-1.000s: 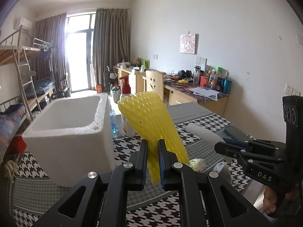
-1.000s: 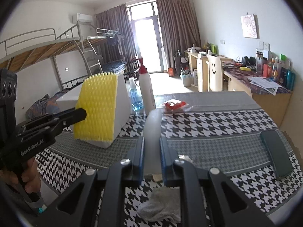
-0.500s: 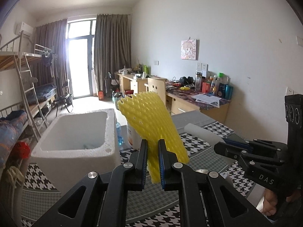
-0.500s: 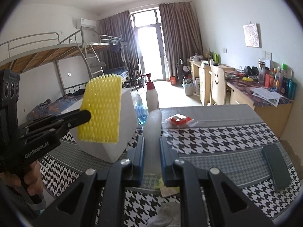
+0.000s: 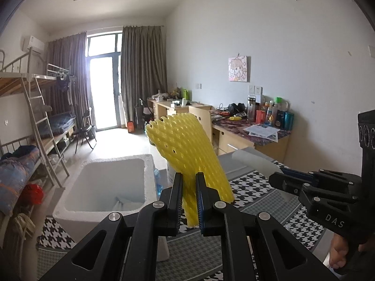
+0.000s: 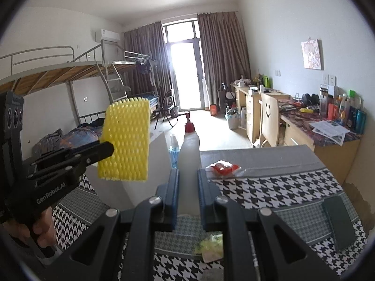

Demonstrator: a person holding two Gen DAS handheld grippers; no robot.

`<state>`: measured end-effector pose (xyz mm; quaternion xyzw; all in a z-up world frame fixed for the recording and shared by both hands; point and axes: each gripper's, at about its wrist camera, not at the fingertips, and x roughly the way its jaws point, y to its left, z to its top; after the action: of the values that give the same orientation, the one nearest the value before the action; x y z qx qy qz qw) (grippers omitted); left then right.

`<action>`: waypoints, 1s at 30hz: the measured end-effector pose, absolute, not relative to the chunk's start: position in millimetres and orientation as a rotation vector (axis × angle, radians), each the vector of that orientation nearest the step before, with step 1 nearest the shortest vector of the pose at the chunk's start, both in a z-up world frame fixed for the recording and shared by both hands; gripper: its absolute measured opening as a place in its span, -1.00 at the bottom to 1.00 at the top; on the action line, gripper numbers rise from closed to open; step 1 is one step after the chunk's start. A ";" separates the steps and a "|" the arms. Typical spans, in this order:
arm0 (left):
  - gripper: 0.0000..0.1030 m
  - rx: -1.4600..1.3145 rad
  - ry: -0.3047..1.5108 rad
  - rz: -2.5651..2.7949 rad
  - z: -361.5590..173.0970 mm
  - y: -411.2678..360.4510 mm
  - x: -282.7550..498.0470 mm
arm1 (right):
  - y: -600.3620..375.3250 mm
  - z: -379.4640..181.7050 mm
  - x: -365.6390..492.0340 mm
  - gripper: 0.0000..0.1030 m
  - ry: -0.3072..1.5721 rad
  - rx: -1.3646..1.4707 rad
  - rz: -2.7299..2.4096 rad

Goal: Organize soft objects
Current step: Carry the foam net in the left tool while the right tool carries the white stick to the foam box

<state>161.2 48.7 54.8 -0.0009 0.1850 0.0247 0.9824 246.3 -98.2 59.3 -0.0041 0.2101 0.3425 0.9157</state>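
Since 1 s ago, both claws rose w/ yellow foam net [image 5: 187, 154].

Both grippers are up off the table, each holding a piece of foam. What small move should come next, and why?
Probably carry the left gripper a little toward the open white foam box and lower it over the opening. It is shut on the yellow foam net, held in the air beside the box, which has room inside. The right gripper, shut on the white foam sheet, could follow.

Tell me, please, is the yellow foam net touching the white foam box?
Apart. In the right wrist view the yellow foam net hangs clamped in the left gripper, lifted clear in front of the white foam box.
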 end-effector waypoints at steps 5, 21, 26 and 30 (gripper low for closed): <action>-0.77 -0.002 0.360 0.079 60.6 54.8 164.7 | -94.5 63.1 250.2 -0.64 0.424 -0.002 0.705; -0.77 -0.004 0.324 0.159 74.7 71.1 172.6 | -79.1 75.5 253.2 -0.64 0.389 -0.035 0.737; -0.77 -0.001 0.316 0.185 79.1 76.0 173.5 | -70.2 78.8 255.8 -0.64 0.390 -0.037 0.756; -0.77 -0.002 0.317 0.206 79.9 80.2 176.4 | -65.9 80.6 259.4 -0.64 0.389 -0.036 0.774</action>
<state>176.4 80.2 79.9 -0.0011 0.1576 0.1026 0.9822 259.4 -65.9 80.6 -0.0172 0.1887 0.3749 0.9075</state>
